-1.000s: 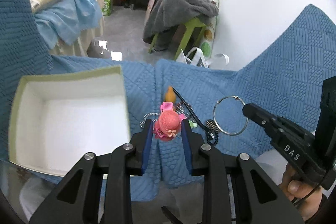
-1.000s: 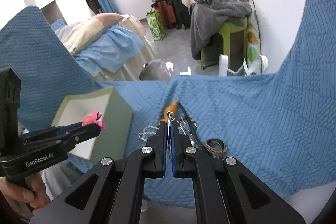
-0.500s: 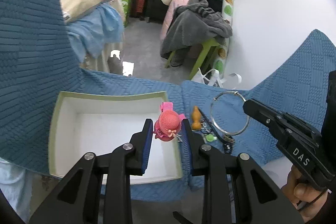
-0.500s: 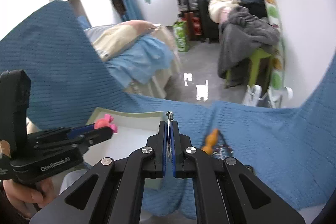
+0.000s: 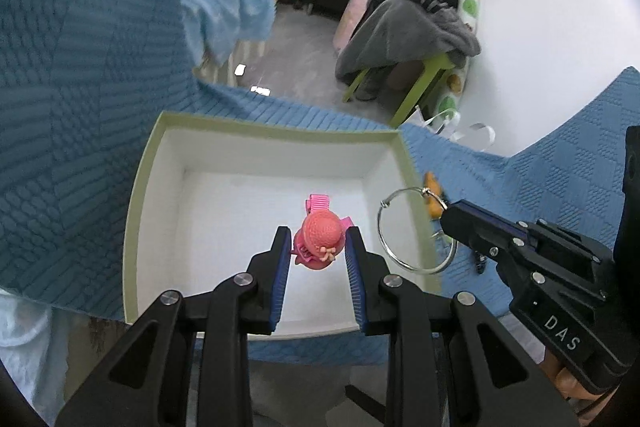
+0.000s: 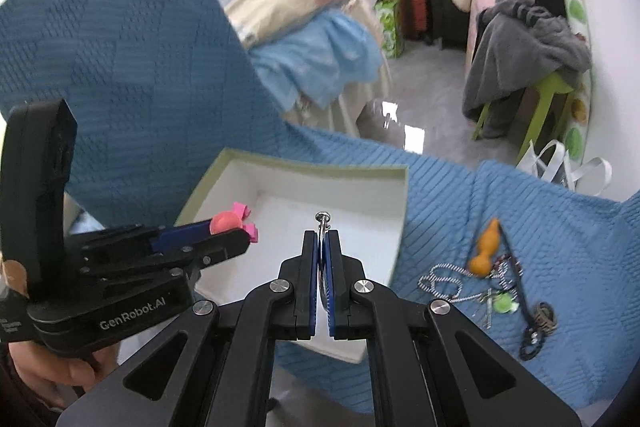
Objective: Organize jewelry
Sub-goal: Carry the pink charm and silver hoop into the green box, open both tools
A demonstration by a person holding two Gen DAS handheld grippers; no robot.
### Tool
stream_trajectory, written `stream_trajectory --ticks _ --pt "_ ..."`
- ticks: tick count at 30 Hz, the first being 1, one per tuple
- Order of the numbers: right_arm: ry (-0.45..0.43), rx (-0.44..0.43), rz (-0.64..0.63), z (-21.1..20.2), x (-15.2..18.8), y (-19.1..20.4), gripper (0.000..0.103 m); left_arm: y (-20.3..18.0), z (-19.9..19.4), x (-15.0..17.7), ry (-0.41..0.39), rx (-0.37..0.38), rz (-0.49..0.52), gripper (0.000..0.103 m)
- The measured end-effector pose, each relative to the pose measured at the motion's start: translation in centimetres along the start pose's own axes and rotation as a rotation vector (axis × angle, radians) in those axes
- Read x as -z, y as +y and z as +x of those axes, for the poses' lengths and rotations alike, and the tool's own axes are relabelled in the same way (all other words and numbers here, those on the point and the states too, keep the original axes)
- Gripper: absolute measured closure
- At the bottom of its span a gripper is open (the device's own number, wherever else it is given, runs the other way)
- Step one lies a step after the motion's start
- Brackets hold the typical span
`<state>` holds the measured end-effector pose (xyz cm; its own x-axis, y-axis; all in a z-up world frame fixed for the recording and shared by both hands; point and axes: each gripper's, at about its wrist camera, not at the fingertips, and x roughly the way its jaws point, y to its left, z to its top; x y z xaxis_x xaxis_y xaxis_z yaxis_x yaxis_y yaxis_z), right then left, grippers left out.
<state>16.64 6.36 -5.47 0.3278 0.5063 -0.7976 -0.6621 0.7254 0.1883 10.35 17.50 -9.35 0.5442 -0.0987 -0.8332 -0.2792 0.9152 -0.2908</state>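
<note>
My left gripper [image 5: 318, 243] is shut on a pink hat-shaped hair clip [image 5: 320, 241] and holds it above the inside of the open white box [image 5: 148, 163] with a green rim. It also shows in the right wrist view [image 6: 230, 223]. My right gripper [image 6: 321, 239] is shut on a silver ring bangle [image 5: 416, 231], seen edge-on in its own view [image 6: 322, 223], over the box's right edge [image 6: 402, 211]. Both are held in the air.
The box sits on a blue textured blanket [image 6: 520, 211]. Right of it lie an orange pendant [image 6: 486, 247], a silver chain [image 6: 444, 281], a black cord [image 6: 524, 303] and small trinkets. Beyond are a bed, a green stool and piled clothes.
Both grippers have moved left from over the jewelry pile to over the box, each still holding its item.
</note>
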Motion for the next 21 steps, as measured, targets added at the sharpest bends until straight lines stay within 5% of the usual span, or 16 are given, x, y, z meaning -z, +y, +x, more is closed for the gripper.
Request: stream_trajectory --ticks 9,18,20,21 --pt "0.112 0.022 0.025 5.1 2.7 0.1 0.101 2.7 2.8 1.5 0.071 -0.009 -0.028 0.075" --pt "0.119 0.098 -0.002 5.6 2.9 -0.3 0.101 3.6 2.6 1.4 0.067 -0.025 -0.042 0.074" --pt "0.107 0.103 -0.002 5.2 2.7 -0.4 0.099 3.6 2.3 1.4 0.068 -0.025 -0.043 0.070" --pt "0.098 0.102 -0.003 4.7 2.6 -0.4 0.099 3.4 2.0 1.3 0.062 -0.026 -0.039 0.059"
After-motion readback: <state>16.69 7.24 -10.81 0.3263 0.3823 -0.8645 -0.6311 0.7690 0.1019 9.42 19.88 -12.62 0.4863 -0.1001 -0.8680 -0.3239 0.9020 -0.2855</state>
